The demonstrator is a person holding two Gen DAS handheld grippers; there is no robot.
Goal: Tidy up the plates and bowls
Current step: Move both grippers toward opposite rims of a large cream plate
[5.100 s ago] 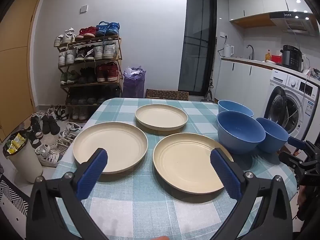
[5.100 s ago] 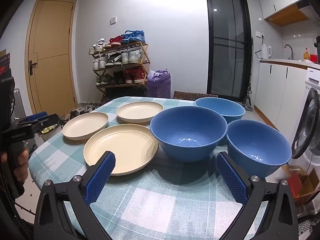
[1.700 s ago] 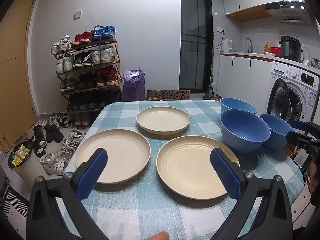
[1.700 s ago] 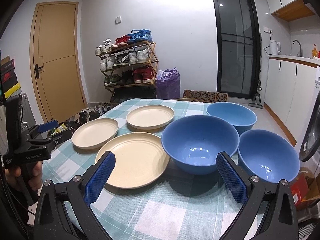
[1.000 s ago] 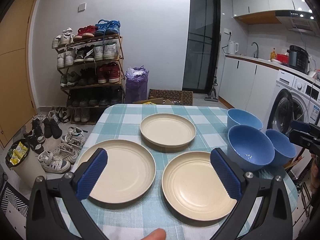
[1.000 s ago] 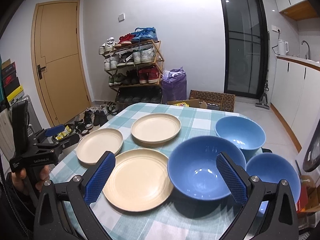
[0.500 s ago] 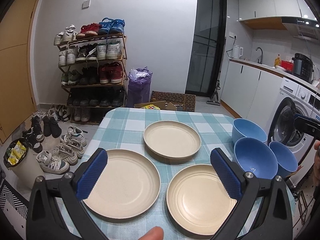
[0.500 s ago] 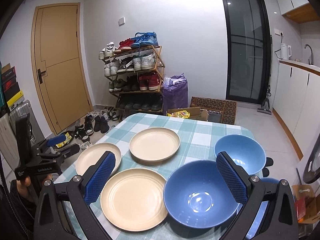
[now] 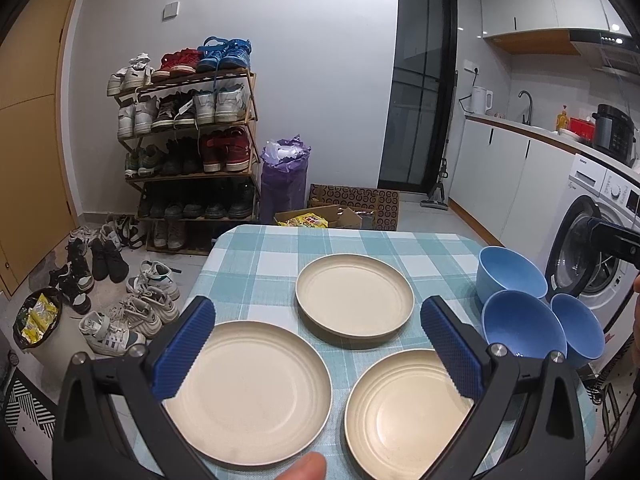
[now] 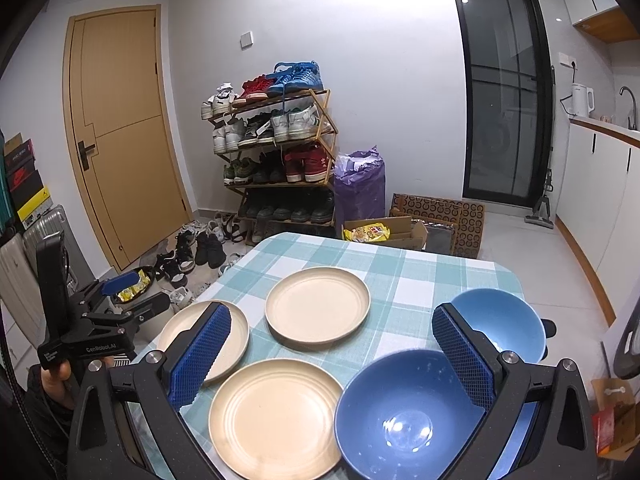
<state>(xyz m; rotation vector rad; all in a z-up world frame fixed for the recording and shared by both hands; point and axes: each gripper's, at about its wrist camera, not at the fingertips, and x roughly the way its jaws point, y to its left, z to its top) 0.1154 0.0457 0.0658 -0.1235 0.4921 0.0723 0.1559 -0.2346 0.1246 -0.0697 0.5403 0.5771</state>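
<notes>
Three cream plates lie on the checked table: a far plate [image 9: 354, 306], a near-left plate [image 9: 250, 386] and a near-right plate [image 9: 404, 412]. Three blue bowls stand at the table's right edge: a far bowl [image 9: 510, 274], a middle bowl [image 9: 522, 330] and a small bowl [image 9: 578, 330]. My left gripper [image 9: 318, 344] is open and empty, held high above the near plates. My right gripper [image 10: 330, 356] is open and empty, above the near-right plate [image 10: 276, 418] and the big blue bowl [image 10: 404, 412]. The far bowl [image 10: 502, 326] shows behind its right finger.
A shoe rack [image 9: 188, 148], loose shoes on the floor [image 9: 132, 308] and a purple bag [image 9: 284, 178] stand beyond the table. A washing machine [image 9: 596, 240] and counter are to the right. The table cloth [image 10: 320, 254] ends at rounded far corners.
Both grippers have risen and pulled back, so the plates and bowls sit lower and smaller in view. Both stay open. Nothing on the table has moved.
</notes>
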